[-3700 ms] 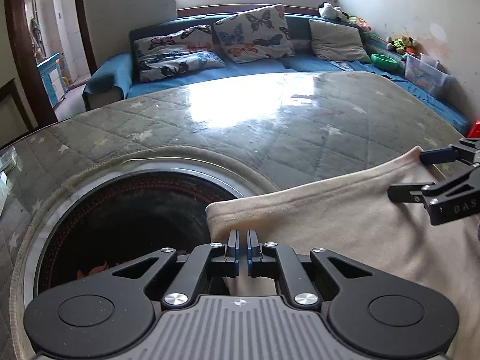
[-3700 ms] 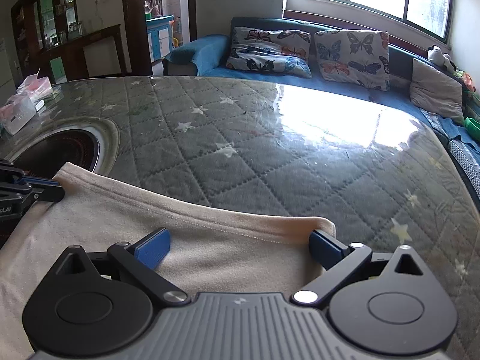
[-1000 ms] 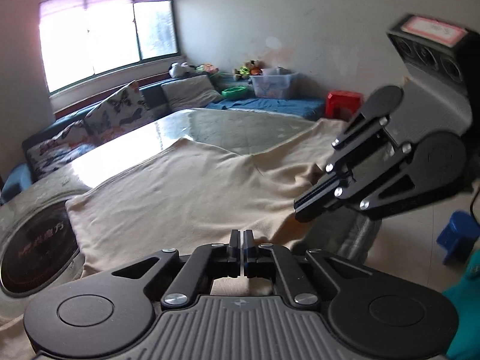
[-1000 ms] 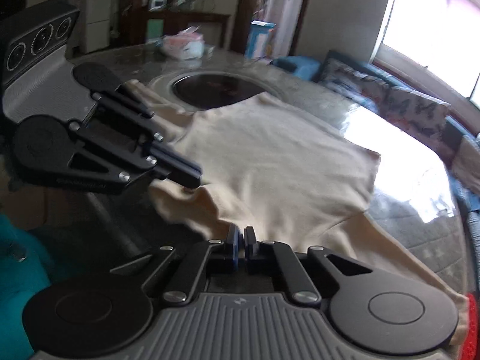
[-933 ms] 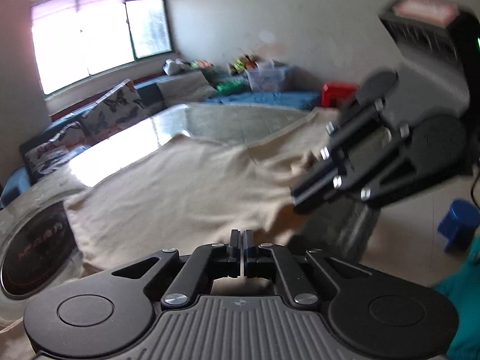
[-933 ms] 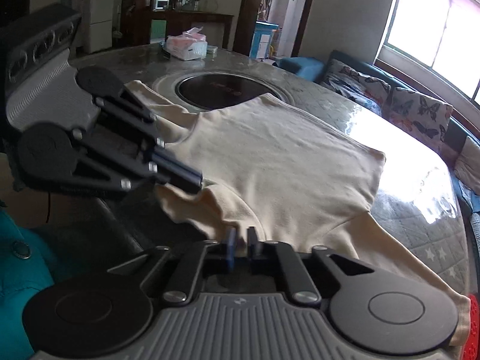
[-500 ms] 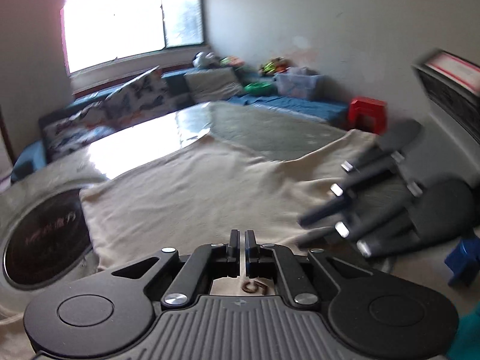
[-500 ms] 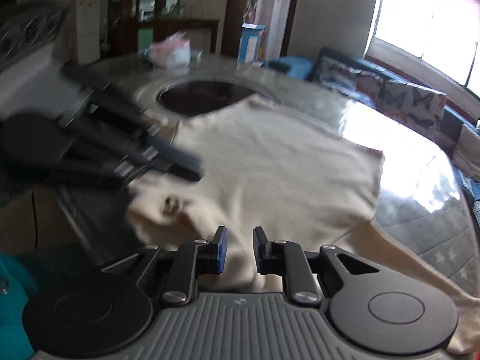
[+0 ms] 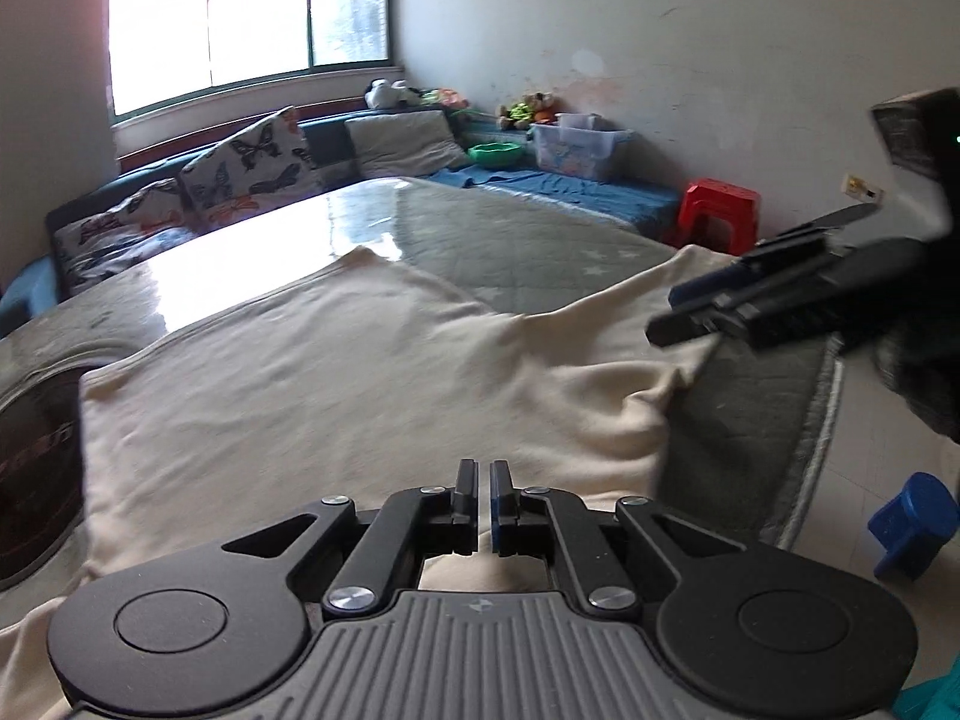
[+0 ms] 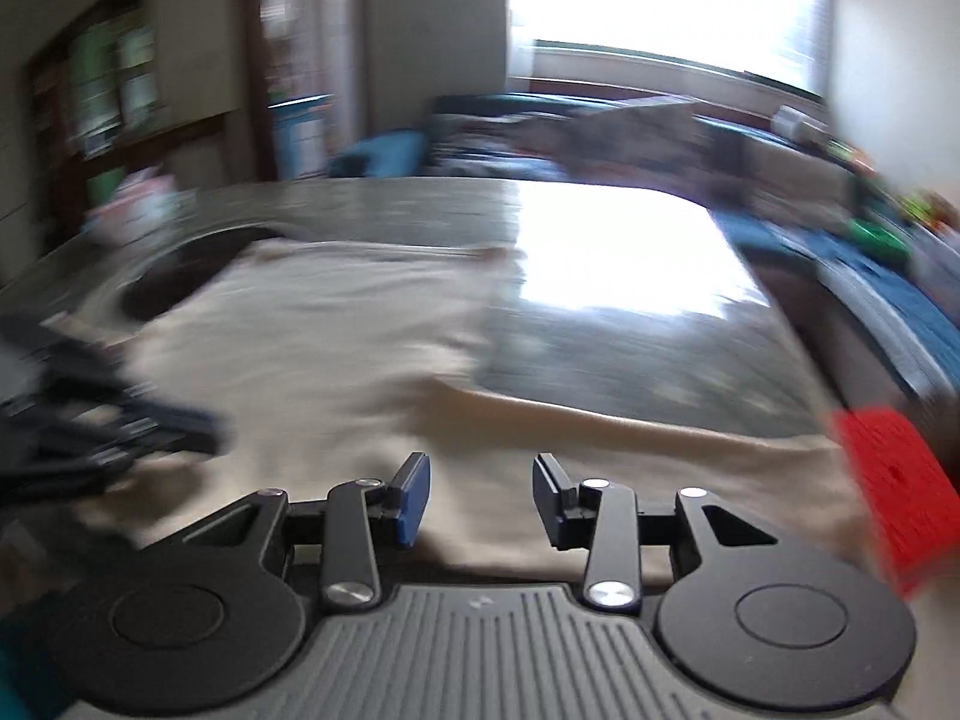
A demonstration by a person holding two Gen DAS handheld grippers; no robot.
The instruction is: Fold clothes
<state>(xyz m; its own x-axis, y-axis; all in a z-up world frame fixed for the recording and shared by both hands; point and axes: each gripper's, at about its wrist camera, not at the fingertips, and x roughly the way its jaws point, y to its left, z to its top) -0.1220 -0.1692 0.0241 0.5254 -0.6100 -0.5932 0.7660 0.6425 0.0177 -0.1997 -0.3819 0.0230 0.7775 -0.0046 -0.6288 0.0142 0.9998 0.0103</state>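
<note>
A cream shirt (image 9: 336,372) lies spread flat on the round quilted table (image 9: 540,246); in the blurred right wrist view it fills the near table (image 10: 336,336), with one sleeve (image 10: 660,432) running right. My left gripper (image 9: 483,495) sits low over the shirt's near hem, its jaws almost together with a thin gap and no cloth visibly between them. My right gripper (image 10: 480,492) is open and empty above the sleeve. It also shows at the right of the left wrist view (image 9: 690,315).
A dark round inset (image 9: 30,468) in the table lies left of the shirt. A red stool (image 9: 717,210) and a blue stool (image 9: 912,525) stand on the floor to the right. A sofa with butterfly pillows (image 9: 240,168) runs behind the table.
My right gripper has let go of the shirt, opened wide and swung right over the sleeve. My left gripper's jaws have parted slightly and the shirt's near edge now lies flat on the table.
</note>
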